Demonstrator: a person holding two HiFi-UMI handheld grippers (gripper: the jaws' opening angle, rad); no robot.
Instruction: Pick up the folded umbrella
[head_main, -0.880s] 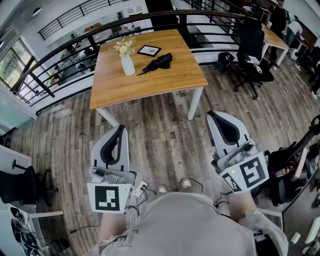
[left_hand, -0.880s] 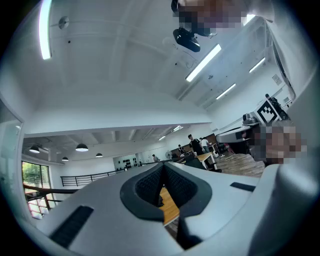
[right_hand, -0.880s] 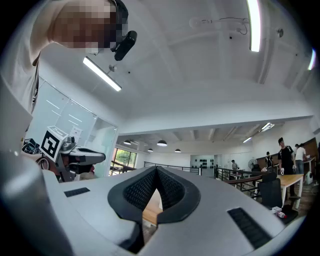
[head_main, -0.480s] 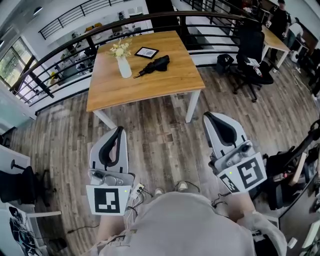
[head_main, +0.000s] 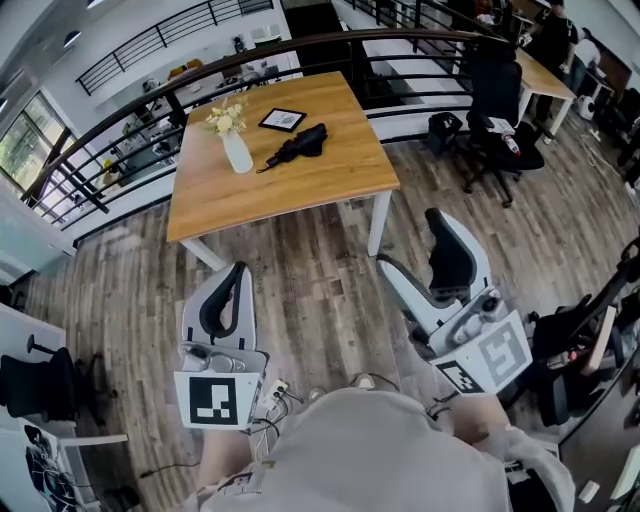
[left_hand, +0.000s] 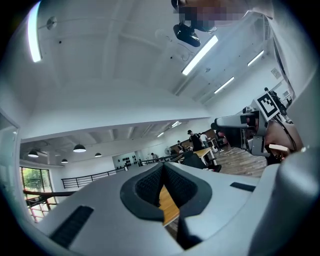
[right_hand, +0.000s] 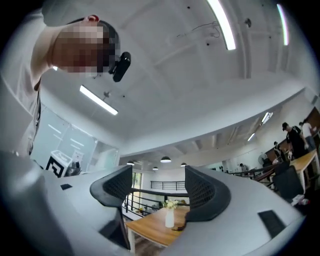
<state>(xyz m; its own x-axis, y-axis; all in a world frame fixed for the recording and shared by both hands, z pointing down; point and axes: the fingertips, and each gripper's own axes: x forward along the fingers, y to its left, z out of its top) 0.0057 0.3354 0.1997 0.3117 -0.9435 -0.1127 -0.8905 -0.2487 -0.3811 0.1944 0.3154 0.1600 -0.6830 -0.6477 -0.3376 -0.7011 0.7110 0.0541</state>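
The folded black umbrella (head_main: 295, 145) lies on the wooden table (head_main: 300, 185), far ahead of both grippers and touched by neither. Beside it stand a white vase with flowers (head_main: 236, 150) and a small framed picture (head_main: 283, 120). My left gripper (head_main: 238, 272) hangs low over the floor, shut, with nothing in it; in the left gripper view the left gripper (left_hand: 162, 169) has its pads meeting. My right gripper (head_main: 413, 248) stands open and empty. The right gripper view looks between the spread jaws of the right gripper (right_hand: 157, 187) at the vase (right_hand: 170, 218) and the table (right_hand: 147, 229).
Plank floor (head_main: 310, 290) lies between me and the table. A dark railing (head_main: 200, 75) runs behind the table. Black office chairs (head_main: 500, 100) and another desk (head_main: 548, 72) stand at the right, with people near them.
The right gripper's jaws have swung apart; they were together before. The table and umbrella have slid a little left in the head view. The left gripper stays shut.
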